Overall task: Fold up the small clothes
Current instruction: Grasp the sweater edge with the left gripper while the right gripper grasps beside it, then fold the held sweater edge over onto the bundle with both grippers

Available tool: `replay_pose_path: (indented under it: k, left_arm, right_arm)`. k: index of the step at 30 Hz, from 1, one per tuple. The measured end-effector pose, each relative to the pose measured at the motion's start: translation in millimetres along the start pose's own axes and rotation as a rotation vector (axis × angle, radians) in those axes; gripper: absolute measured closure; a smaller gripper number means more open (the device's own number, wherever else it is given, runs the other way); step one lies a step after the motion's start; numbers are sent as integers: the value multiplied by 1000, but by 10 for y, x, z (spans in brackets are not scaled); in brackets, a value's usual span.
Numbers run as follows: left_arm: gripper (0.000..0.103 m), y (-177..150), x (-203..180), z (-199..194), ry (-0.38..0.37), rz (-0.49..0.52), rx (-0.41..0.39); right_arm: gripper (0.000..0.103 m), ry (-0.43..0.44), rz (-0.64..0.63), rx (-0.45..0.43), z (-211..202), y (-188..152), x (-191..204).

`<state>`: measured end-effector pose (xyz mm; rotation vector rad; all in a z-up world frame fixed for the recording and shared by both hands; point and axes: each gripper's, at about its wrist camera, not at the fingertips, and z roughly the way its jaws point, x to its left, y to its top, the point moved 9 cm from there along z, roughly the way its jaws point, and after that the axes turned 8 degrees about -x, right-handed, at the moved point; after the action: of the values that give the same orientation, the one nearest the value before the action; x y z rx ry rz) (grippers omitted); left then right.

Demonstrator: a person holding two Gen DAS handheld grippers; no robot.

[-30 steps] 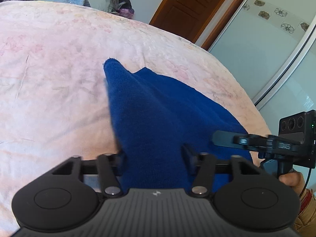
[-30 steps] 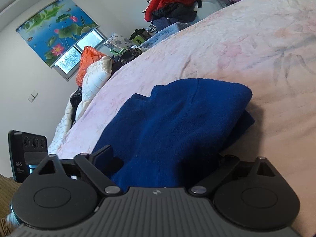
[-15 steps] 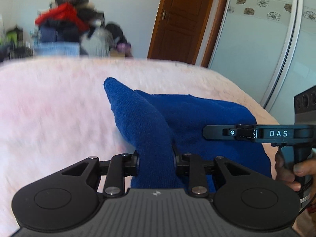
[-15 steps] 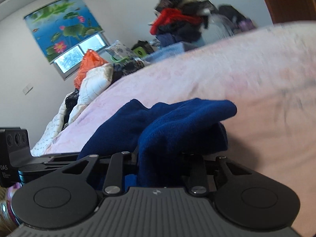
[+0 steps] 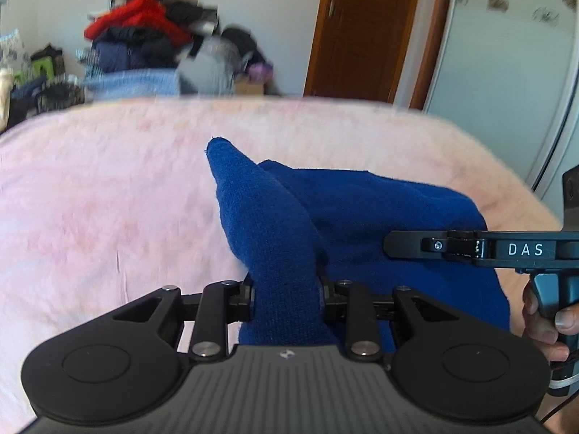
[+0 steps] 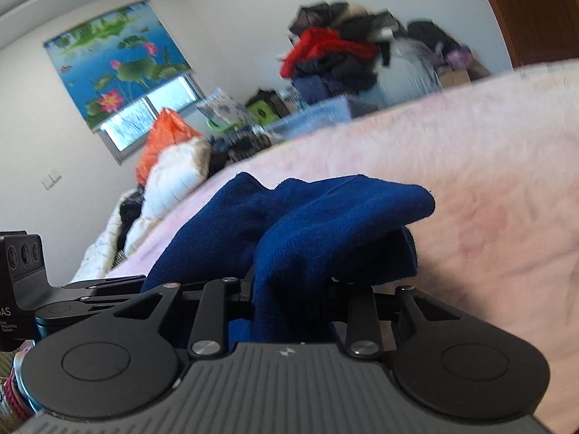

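1. Left wrist view: the left gripper (image 5: 286, 291) has its jaws drawn in on a bunched corner of the blue knit garment (image 5: 362, 224), which rises between them as a narrow ridge ending in a pointed tip
2. Same view: the rest of the blue knit garment lies in soft folds on the pink bedspread (image 5: 108, 195), toward its right-hand side
3. Same view, right edge: the right gripper (image 5: 394, 244) enters side-on, marked "DAS", its front end over the garment; a hand (image 5: 542, 318) grips its handle
4. Right wrist view: the right gripper (image 6: 289, 289) is likewise closed on a thick gather of the blue knit garment (image 6: 325, 224), the cloth filling the gap between the jaws and draping forward over them
5. Same view: the garment is lifted at the near edge, and a folded lobe extends to the right, above the pink bedspread (image 6: 470, 181)
6. Same view, lower left: the left gripper (image 6: 108, 284) is seen from the side, just beside the cloth; how its jaws stand cannot be told here
7. Background, both views: a pile of clothes (image 5: 144, 39) with a red item on top stands against the white wall beyond the bed
8. Background, left wrist view: a wooden door (image 5: 365, 29) beside a pale wardrobe panel (image 5: 506, 72)
9. Background, right wrist view: a window with a lotus-print blind (image 6: 115, 58), and an orange bag (image 6: 163, 141) above white bedding
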<state>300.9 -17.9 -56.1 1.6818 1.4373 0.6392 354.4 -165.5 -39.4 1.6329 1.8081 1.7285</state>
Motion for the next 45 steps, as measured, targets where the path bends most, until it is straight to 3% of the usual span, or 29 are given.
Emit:
replay_pose_path:
  k: [4, 6, 8, 11, 14, 16, 17, 20, 28, 32, 37, 41, 45]
  left_arm:
    - [66, -140, 144, 17, -19, -71, 7]
    - [61, -189, 215, -67, -49, -127, 15]
    - [52, -257, 281, -177, -77, -159, 13]
    - [51, -426, 343, -358, -136, -221, 22]
    - [51, -645, 334, -461, -226, -320, 71]
    - [54, -778, 338, -496, -233, -362, 73]
    - [65, -788, 317, -517, -222, -346, 65]
    - [83, -784, 251, -520, -181, -336, 74]
    - [91, -554, 223, -889, -135, -309, 42]
    - [91, -647, 203, -1022, -140, -312, 65]
    - [91, -890, 194, -906, -57, -272, 118]
    - [89, -863, 132, -979, 16, -211, 94]
    - [85, -915, 63, -1003, 89, -143, 92]
  right_arm:
    - [62, -58, 30, 55, 129, -216, -112]
    - [44, -53, 81, 72, 66, -287, -169]
    - [42, -20, 104, 110, -45, -378, -187]
    - [41, 35, 123, 189, -256, -599, -209]
    - [42, 122, 136, 205, -484, -763, -153]
    - [45, 132, 167, 193, -539, -798, -136]
    - [50, 125, 176, 191, -523, -809, -134]
    - [83, 89, 195, 208, -433, -851, -138]
    - [88, 131, 289, 161, -707, -789, 27]
    - [88, 151, 276, 179, -887, -863, 153]
    - [87, 39, 191, 239, -893, -1084, 119]
    - [64, -53, 84, 198, -1031, -1083, 207]
    - [48, -241, -133, 57, -1304, -939, 388]
